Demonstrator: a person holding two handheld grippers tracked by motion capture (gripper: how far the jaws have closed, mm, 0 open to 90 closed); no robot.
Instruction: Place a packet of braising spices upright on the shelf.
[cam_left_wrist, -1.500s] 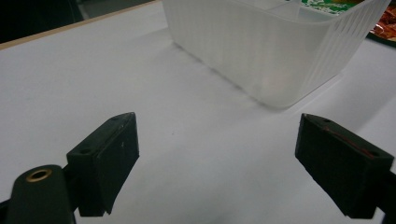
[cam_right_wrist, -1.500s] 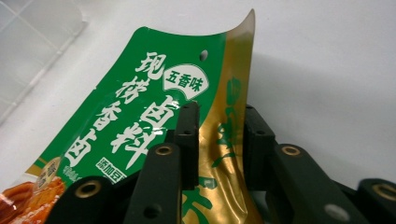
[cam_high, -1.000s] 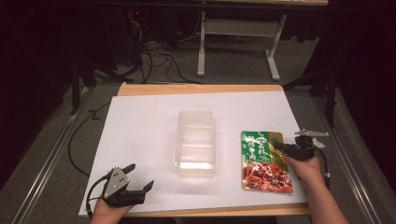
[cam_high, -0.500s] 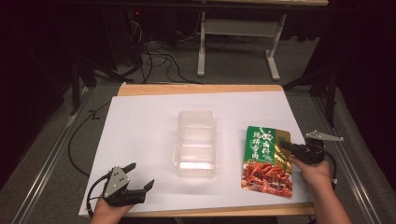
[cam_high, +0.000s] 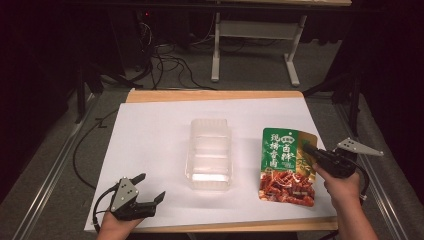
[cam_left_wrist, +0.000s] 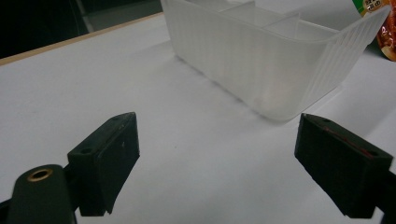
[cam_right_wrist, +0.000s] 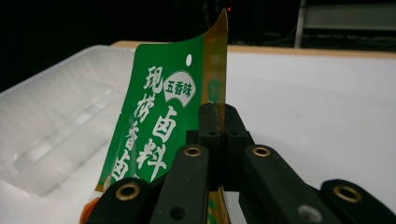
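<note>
The right gripper (cam_high: 306, 148) is clenched on the right edge of the pouch (cam_high: 286, 167), whose far end lifts off the paper (cam_high: 150, 130) while its near end seems to rest there, just right of the empty tray (cam_high: 210, 155). Judging by this, the pouch is grasped but not yet moved into the tray. The left gripper (cam_high: 150, 189) idles with jaws apart at the near left. Since the earlier frames the pouch has shifted right and its far end has risen.

table top: white sheet (cam_high: 150, 130) over a wooden board (cam_high: 210, 95)
floor behind: black cables (cam_high: 162, 62), white desk legs (cam_high: 216, 52)
</note>
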